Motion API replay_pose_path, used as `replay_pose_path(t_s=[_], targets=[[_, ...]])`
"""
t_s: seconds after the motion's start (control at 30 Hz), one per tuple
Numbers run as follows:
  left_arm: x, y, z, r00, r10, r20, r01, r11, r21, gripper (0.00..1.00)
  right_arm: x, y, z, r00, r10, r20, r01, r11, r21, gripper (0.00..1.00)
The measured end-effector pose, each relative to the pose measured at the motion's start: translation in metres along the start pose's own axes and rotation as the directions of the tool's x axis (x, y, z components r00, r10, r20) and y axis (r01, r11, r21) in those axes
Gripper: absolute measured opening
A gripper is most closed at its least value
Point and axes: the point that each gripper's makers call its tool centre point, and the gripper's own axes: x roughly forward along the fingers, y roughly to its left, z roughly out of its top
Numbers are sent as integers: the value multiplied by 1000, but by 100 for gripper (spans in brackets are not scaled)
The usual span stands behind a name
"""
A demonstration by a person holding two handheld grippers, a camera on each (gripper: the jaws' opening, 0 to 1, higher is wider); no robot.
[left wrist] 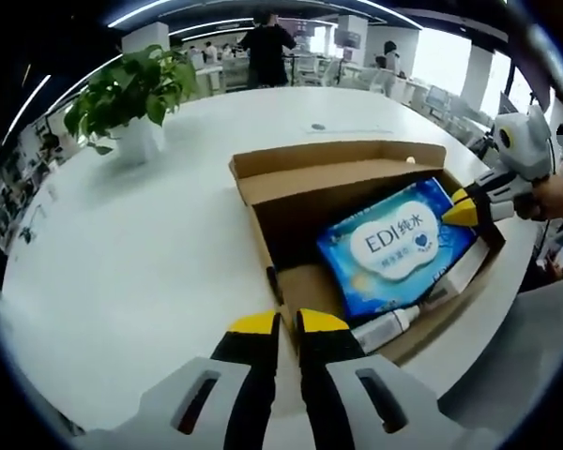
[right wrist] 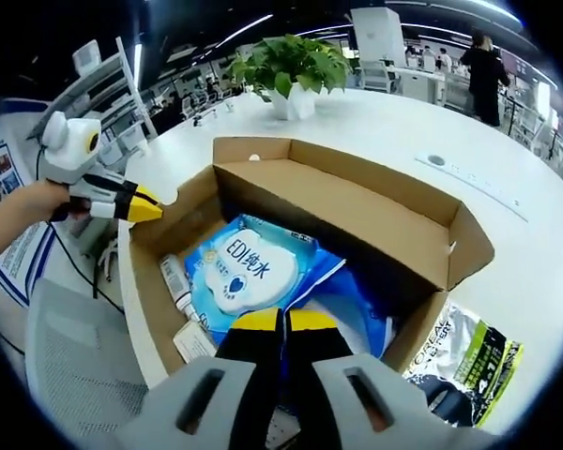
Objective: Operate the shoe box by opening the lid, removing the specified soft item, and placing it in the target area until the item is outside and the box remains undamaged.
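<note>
The brown shoe box (left wrist: 263,192) stands open on the white table, its lid (left wrist: 338,157) folded back. Inside lies a soft blue wipes pack (left wrist: 394,246) with a white label, beside a white tube (left wrist: 385,328). My left gripper (left wrist: 288,323) is shut and empty, hovering by the box's near corner. From the right gripper view the same pack (right wrist: 239,272) lies in the box (right wrist: 357,220) just beyond my right gripper (right wrist: 282,321), which is shut. That gripper's yellow tip (left wrist: 464,211) sits at the pack's right corner; whether it touches is unclear.
A potted plant (left wrist: 131,94) stands on the round white table (left wrist: 122,272) beyond the box. A dark and silver printed packet (right wrist: 464,361) lies on the table outside the box wall. People stand in the office behind. The table edge and a grey chair (right wrist: 70,366) are close.
</note>
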Motion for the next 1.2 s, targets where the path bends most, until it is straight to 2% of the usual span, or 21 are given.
replay_pose_path(t_s=[0.1, 0.23, 0.37, 0.63, 0.7, 0.8, 0.97, 1.2], targets=[[-4, -2, 5, 1000, -12, 13, 12, 1000, 3, 7, 1, -1, -2, 1000, -6, -5, 6, 1000, 0, 0], [-9, -7, 19, 998, -28, 51, 27, 999, 25, 6, 2, -3, -3, 1000, -9, -13, 9, 1000, -4, 0], [-5, -15, 23, 997, -58, 55, 57, 998, 32, 7, 3, -5, -6, 1000, -12, -21, 13, 1000, 2, 0], [14, -32, 12, 991, -131, -9, 131, 991, 39, 10, 4, -7, -8, 999, -16, -28, 16, 1000, 3, 0], [20, -36, 10, 988, -152, -19, 153, 988, 22, 11, 4, -7, -8, 999, -17, -30, 17, 1000, 10, 0], [27, -52, 12, 975, -221, -9, 221, 974, -45, 13, 5, -7, -9, 999, -19, -32, 19, 1000, 9, 0], [40, -58, 11, 977, -207, -41, 207, 978, -19, 16, 5, -7, -9, 999, -22, -34, 22, 1000, -5, 0], [55, -62, 3, 970, -213, -116, 213, 977, -11, 18, 6, -7, -10, 999, -33, -41, 31, 999, -39, 0]])
